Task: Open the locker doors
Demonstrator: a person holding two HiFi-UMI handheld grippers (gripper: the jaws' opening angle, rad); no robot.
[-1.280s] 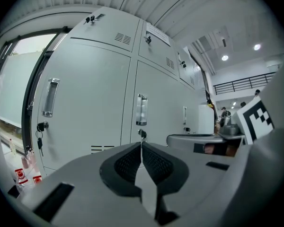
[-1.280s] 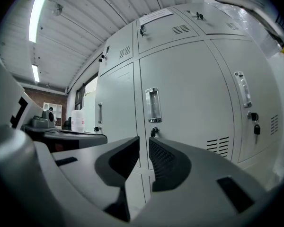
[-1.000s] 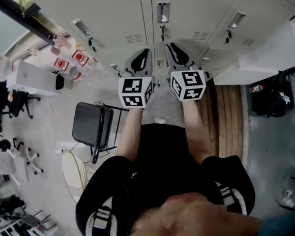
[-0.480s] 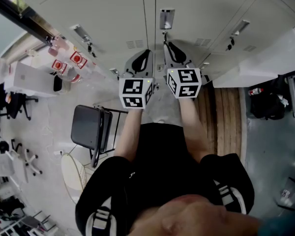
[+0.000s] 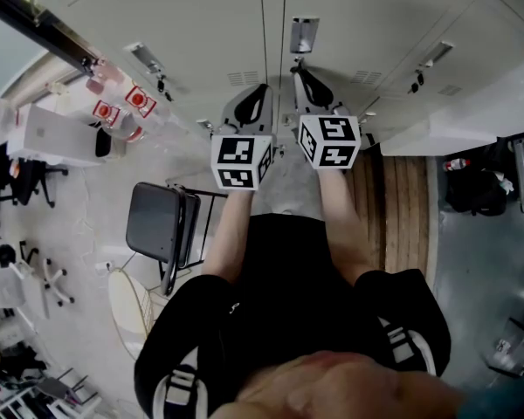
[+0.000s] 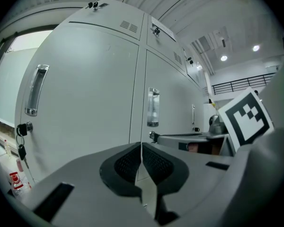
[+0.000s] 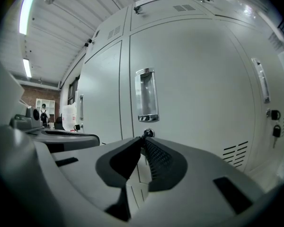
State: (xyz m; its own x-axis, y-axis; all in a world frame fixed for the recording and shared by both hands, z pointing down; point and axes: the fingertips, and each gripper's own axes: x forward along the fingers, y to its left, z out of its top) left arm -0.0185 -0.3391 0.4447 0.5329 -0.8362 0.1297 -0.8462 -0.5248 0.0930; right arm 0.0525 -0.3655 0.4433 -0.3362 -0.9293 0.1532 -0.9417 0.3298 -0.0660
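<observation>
Blocking locker door [image 6: 85, 103] bottom: L gripper [image 6: 141, 146], fingers [image 6: 127, 163] together.

Matt grey painted metal locker doors [image 7: 199, 79], glossy chrome handle [image 7: 146, 96]

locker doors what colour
The locker doors are pale grey, clearest in the right gripper view.

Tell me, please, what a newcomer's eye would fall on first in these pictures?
The wall of closed grey lockers fills both gripper views, a metal handle straight ahead of the right gripper, whose empty jaws have just been closing. In the head view, black-and-white marker cubes on the left gripper and the right stand out, near a folding chair.
</observation>
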